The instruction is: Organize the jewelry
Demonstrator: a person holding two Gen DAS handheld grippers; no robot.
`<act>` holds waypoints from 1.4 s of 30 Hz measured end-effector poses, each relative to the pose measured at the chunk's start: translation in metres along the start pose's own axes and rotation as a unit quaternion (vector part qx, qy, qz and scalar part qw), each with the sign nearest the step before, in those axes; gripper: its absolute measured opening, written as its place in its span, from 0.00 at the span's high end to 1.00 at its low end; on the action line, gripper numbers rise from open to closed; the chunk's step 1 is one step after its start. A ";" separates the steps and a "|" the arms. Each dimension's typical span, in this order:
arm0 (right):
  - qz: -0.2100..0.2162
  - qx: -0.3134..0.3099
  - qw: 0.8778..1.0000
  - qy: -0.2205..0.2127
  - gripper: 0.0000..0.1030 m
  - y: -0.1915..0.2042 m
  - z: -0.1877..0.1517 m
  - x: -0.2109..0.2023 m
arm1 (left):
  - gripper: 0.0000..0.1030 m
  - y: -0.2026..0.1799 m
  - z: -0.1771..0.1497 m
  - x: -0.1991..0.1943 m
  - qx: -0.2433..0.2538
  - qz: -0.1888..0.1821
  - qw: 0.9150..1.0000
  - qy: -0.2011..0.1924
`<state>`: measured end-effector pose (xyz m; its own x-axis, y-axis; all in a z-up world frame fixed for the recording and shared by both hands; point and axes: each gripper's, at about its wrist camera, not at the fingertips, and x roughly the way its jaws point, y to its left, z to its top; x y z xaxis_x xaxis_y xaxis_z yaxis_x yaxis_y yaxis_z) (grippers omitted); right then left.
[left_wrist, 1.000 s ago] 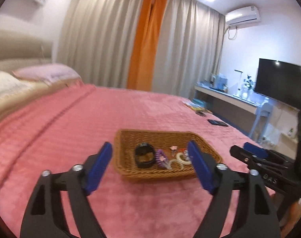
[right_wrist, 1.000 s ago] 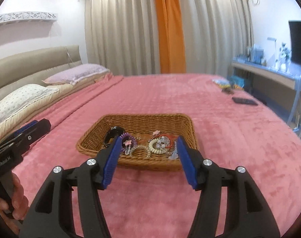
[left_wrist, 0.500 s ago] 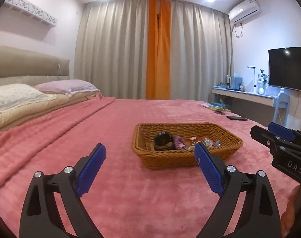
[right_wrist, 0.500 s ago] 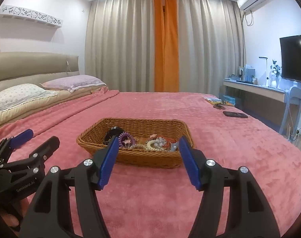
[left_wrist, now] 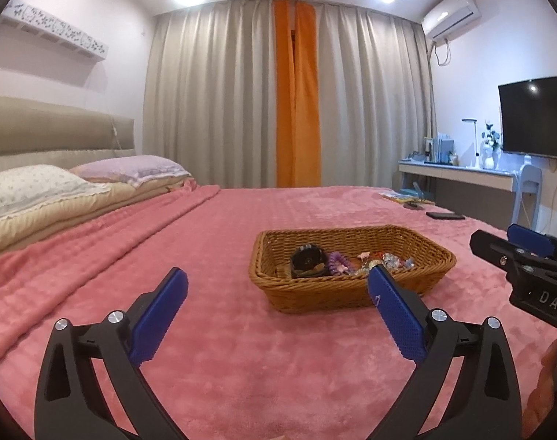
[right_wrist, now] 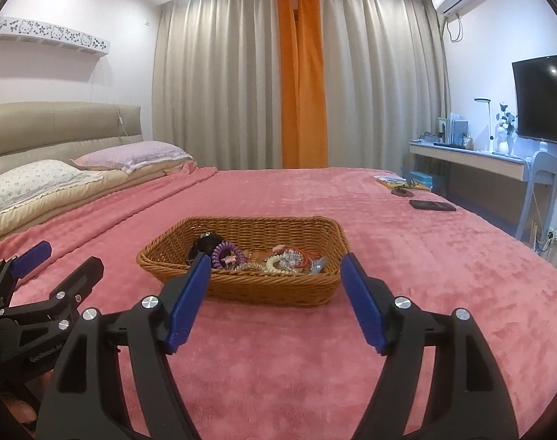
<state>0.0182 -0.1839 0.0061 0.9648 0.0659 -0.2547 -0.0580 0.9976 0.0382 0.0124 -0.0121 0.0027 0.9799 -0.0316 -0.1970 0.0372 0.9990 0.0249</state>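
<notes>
Jewelry (right_wrist: 258,258) sits heaped in the basket (right_wrist: 242,286), a shallow brown wicker tray resting on the pink blanket (right_wrist: 406,256) near the middle of the bed. From my right camera I can pick out a black round piece (right_wrist: 205,241) at the left end, a purple coil band (right_wrist: 224,251) touching it with a small pink clip on it, then a cream coil band (right_wrist: 275,264), something clear and sparkly (right_wrist: 291,256), and red bands (right_wrist: 309,255) toward the right end. The pieces overlap, so I cannot count them or tell exactly which lie on which. My left camera shows the same pile from lower, with the black piece (left_wrist: 307,262) nearest the left wall and the rest half hidden behind the rim. My right gripper (right_wrist: 275,271) hangs just short of the basket's near wall, jaws opening, with nothing between the blue pads (right_wrist: 362,304). My left gripper (left_wrist: 276,286) is to the basket's left and short of it, jaws opening wide and empty, its right pad overlapping the basket's near wall in view. Each gripper shows at the edge of the other's camera, apart from the basket. Farther out, a dark phone (right_wrist: 432,205) lies on the blanket near the far right edge, pillows (right_wrist: 132,154) line the headboard at left, and curtains (right_wrist: 242,73) hang behind the bed.
</notes>
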 end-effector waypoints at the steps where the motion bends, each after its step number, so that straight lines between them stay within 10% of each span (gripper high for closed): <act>1: 0.001 0.000 1.000 0.000 0.33 0.000 0.000 -0.001 | 0.07 0.000 0.000 0.001 0.001 0.000 1.000 0.002; 42: -0.011 -0.010 1.000 0.014 0.33 0.003 -0.004 0.005 | 0.07 0.004 0.001 0.004 0.000 0.015 1.000 0.012</act>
<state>0.0213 -0.1809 0.0008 0.9585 0.0452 -0.2814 -0.0431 0.9990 0.0137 0.0167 -0.0085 0.0031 0.9756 -0.0006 -0.2198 0.0075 0.9995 0.0309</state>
